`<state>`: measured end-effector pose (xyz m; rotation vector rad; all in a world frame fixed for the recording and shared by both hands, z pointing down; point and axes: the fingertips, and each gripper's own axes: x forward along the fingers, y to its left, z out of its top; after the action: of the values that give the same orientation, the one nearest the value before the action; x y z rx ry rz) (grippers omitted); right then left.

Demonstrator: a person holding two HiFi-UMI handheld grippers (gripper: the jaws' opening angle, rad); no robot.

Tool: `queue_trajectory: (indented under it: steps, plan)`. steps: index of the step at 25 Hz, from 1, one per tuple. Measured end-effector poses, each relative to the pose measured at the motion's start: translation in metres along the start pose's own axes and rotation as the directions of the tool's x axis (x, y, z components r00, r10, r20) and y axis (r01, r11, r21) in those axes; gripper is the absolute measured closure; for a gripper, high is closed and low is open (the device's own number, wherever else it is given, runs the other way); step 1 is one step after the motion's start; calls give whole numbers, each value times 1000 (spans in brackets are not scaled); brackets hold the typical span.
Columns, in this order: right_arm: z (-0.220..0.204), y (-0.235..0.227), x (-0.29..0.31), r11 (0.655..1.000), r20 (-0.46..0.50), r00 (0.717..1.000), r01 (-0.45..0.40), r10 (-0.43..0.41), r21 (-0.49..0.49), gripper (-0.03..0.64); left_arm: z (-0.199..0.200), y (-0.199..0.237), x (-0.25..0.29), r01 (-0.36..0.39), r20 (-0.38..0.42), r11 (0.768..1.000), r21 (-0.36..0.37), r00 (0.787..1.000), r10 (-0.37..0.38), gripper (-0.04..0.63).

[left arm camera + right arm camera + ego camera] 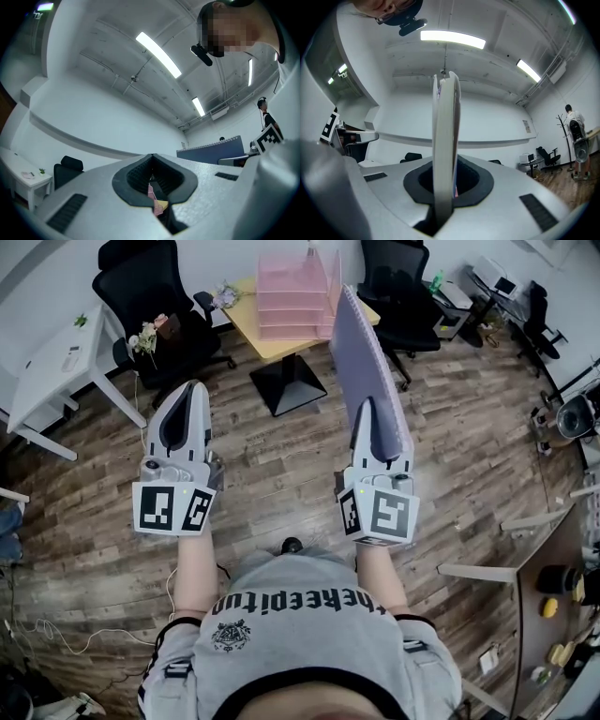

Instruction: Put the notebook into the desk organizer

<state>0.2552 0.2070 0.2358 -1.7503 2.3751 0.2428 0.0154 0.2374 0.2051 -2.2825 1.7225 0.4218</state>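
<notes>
Two fingers of the right gripper are pinched narrow on the bottom edge of a lavender spiral-bound notebook. The right gripper view shows the notebook edge-on, standing straight up out of the black pads, both jaws pressing its covers. The left gripper has its jaws together, tips meeting, with nothing held; in the left gripper view only a thin slit is left between the pads. Both grippers are held out in front of the person, side by side but well apart, each with its black-and-white marker cube toward the body.

The notebook is in the air, above the wood-plank floor, with its spiral edge on the right and its top leaning toward the pink translucent tiered desk organizer. It is not in the organizer. The organizer sits on a small yellow table ahead. A black office chair and a white desk are to the left.
</notes>
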Motion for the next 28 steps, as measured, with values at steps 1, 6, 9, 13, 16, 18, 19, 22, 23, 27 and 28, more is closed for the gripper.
queue_trajectory:
  steps: [1,6,9,13,16,18,19,22,23,27,28]
  plan:
    - [-2,-2,5,1000,-2,1000,1,-1,1,584,-3,1,5,1,-4,1000,-2,1000,-1,592]
    - [-14,-7,24,1000,-19,1000,4,-4,5,584,-18,8,20,-1,-34,1000,7,999,1,592]
    - [-21,-6,39,1000,-25,1000,-3,3,6,584,-26,16,31,-3,-40,1000,9,999,3,592]
    - [-31,-1,68,1000,-32,999,-12,12,-6,584,-39,35,53,0,-44,1000,-3,999,0,592]
    - [-39,-1,88,1000,-32,999,-11,10,-18,584,-50,45,70,9,-43,1000,-9,999,-10,592]
    - [-44,0,105,1000,-34,999,-3,2,-23,584,-56,55,85,16,-40,1000,-10,999,-16,592]
    - [-47,0,114,1000,-36,999,2,-2,-23,584,-58,62,93,18,-39,1000,-10,999,-19,592]
    - [-53,3,145,1000,-41,999,16,-17,-26,584,-67,82,119,32,-38,999,-13,999,-32,592]
    - [-55,3,155,999,-43,999,22,-23,-27,584,-69,88,128,37,-38,999,-14,999,-37,592]
    - [-62,7,194,999,-45,998,38,-39,-29,584,-76,114,160,47,-35,999,-15,998,-48,592]
    - [-64,9,202,999,-47,998,41,-42,-30,584,-78,121,168,49,-35,999,-17,998,-50,592]
